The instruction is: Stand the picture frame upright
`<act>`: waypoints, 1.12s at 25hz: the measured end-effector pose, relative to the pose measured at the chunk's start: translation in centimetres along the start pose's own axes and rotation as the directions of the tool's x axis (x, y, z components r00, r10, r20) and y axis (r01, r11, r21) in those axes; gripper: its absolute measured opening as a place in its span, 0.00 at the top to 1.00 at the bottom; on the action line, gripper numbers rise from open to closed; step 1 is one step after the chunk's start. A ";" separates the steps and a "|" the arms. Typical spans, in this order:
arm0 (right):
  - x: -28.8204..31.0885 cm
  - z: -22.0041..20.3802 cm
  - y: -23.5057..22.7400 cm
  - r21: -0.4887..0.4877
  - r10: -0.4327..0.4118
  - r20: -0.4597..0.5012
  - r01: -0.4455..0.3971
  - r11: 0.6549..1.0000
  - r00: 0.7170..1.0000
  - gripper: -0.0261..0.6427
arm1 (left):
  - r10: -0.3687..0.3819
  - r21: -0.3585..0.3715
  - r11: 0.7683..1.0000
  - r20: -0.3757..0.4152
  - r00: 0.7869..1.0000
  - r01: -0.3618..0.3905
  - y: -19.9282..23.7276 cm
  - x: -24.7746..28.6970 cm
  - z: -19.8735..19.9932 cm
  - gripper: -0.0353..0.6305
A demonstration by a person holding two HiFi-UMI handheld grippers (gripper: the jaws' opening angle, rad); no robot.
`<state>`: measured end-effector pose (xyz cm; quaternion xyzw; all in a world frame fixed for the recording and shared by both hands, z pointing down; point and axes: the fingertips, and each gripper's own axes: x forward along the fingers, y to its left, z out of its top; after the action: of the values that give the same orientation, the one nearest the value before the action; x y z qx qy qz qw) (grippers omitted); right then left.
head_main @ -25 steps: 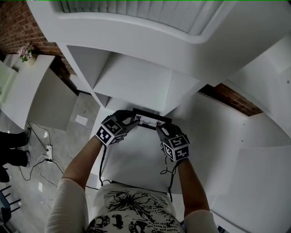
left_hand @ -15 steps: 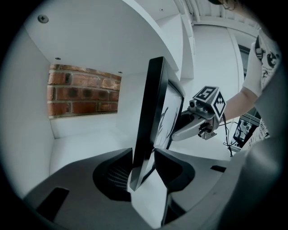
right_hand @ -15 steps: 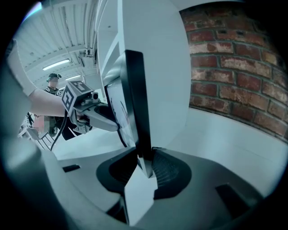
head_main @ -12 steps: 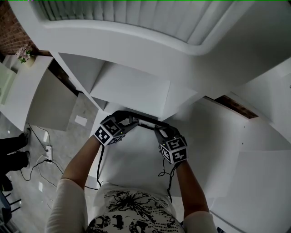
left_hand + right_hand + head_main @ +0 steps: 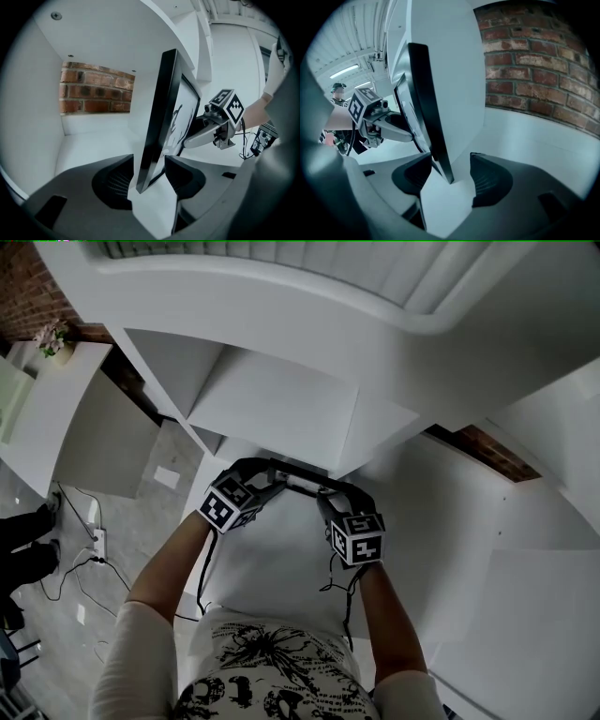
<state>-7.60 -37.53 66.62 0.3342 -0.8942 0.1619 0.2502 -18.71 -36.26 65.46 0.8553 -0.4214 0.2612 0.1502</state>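
Head view: your left claw [image 5: 267, 486] and right claw [image 5: 324, 502], jaws just opened wide, loosely straddle the upright black-rimmed picture frame [image 5: 302, 477].

No words or numbers can be read anywhere. The left marker cube [image 5: 228, 506] and right marker cube [image 5: 361, 538] carry only black-and-white square codes. The shirt [image 5: 272, 673] print and the dark strokes on the frame [image 5: 161, 112] picture are illegible.
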 end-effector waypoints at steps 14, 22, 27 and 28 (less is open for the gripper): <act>-5.4 -1.2 1.3 0.092 -0.157 0.088 0.149 0.985 0.984 0.76 | 0.222 -0.228 0.956 0.145 0.964 -0.186 -1.8 -6.1 -1.9 0.77; -11.3 -1.8 4.2 0.083 -0.208 0.206 0.195 0.977 0.956 0.95 | 0.238 -0.242 0.955 0.264 0.935 -0.174 -6.5 -10.6 -1.3 0.93; -15.8 -1.2 7.5 0.054 -0.187 0.298 0.179 0.982 0.936 0.95 | 0.170 -0.174 0.977 0.306 0.937 -0.121 -11.7 -14.3 0.5 0.93; -16.9 -0.9 8.1 0.051 -0.185 0.316 0.178 0.983 0.930 0.95 | 0.157 -0.161 0.981 0.310 0.938 -0.111 -12.7 -15.0 1.0 0.93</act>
<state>-1.80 -22.51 57.03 0.4398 -0.8863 0.0915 0.1123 -15.86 -19.46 55.56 0.8428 -0.5151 0.0978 0.1217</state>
